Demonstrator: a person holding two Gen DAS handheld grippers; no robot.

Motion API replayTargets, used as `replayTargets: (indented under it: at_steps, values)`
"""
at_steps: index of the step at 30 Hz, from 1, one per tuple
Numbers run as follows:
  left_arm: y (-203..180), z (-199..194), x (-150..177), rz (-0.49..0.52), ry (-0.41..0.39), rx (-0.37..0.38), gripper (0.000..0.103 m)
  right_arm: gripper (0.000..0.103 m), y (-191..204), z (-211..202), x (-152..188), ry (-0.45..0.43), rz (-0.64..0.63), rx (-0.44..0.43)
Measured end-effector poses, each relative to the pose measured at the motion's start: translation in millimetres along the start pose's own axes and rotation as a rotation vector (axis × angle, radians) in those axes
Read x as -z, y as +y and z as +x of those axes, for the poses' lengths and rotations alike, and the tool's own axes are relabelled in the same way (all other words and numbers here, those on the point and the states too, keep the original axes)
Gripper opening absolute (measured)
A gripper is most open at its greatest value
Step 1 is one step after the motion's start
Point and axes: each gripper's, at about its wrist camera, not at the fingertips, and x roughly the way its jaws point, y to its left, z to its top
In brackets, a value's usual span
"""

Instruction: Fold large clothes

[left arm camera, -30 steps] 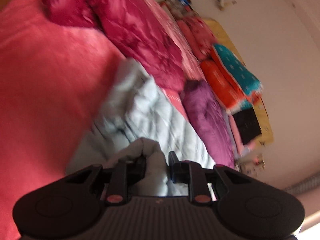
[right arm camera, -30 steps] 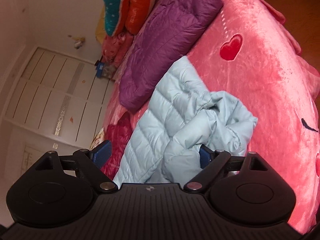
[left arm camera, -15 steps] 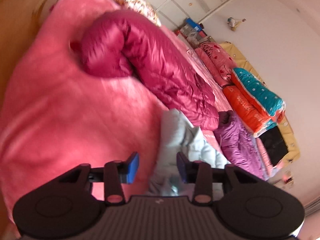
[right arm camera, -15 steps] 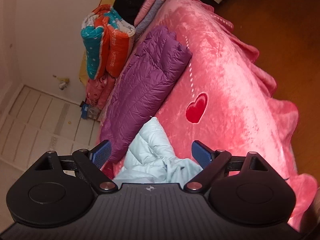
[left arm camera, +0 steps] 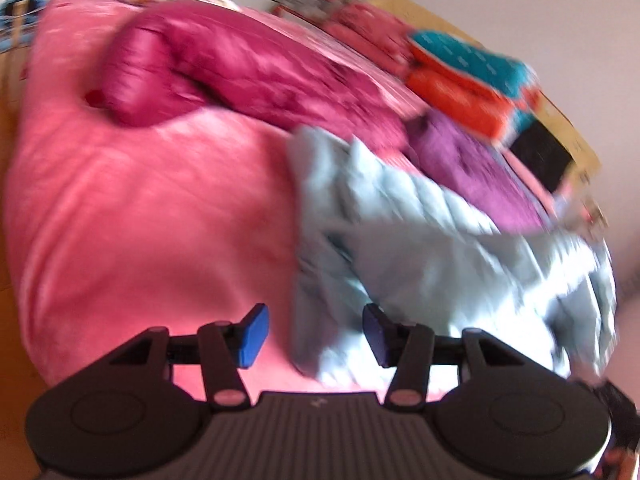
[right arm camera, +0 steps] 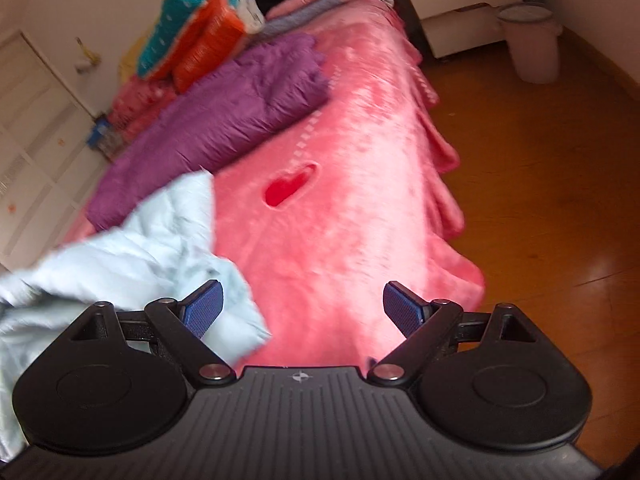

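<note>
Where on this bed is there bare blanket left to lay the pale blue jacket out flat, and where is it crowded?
Two free patches on the pink blanket: around the red heart, between the pale blue jacket, purple jacket and the bed's floor-side edge; and left of the pale blue jacket, below the magenta jacket. Crowded along the wall: stacked bedding.

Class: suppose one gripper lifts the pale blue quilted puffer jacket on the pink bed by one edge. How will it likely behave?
The pale blue quilted puffer jacket lies crumpled in soft folds, so it would probably droop rather than hold shape. Its puffy quilting suggests it is light for its bulk. The shell looks smooth, so a thin pinch by the open left gripper might slip.
</note>
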Motion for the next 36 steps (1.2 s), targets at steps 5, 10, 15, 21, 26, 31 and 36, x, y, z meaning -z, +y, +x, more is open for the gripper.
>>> replayTargets:
  at_steps: [5, 10, 15, 21, 26, 31, 36]
  values:
    - [-21, 8, 4, 0.072, 0.022, 0.073, 0.057, 0.103, 40, 2, 19, 0.019, -0.269, -0.020]
    - [-30, 18, -4, 0.095, -0.018, 0.061, 0.058, 0.103, 75, 0, 29, -0.049, -0.387, -0.109]
    - [-51, 31, -21, 0.151, -0.119, 0.009, 0.060, 0.103, 81, 15, 13, -0.096, -0.331, -0.123]
    - [-51, 31, -42, 0.075, -0.296, -0.006, 0.070, 0.103, 79, 29, -8, -0.168, -0.241, -0.159]
    - [-46, 35, -42, 0.096, -0.315, 0.030, 0.078, 0.103, 84, 41, -10, -0.157, -0.268, -0.189]
    - [-45, 49, -46, 0.166, -0.277, 0.049, 0.079, 0.103, 88, 50, -12, -0.134, -0.299, -0.232]
    - [-41, 60, -54, 0.207, -0.237, 0.036, 0.080, 0.103, 93, 62, -15, -0.103, -0.343, -0.260]
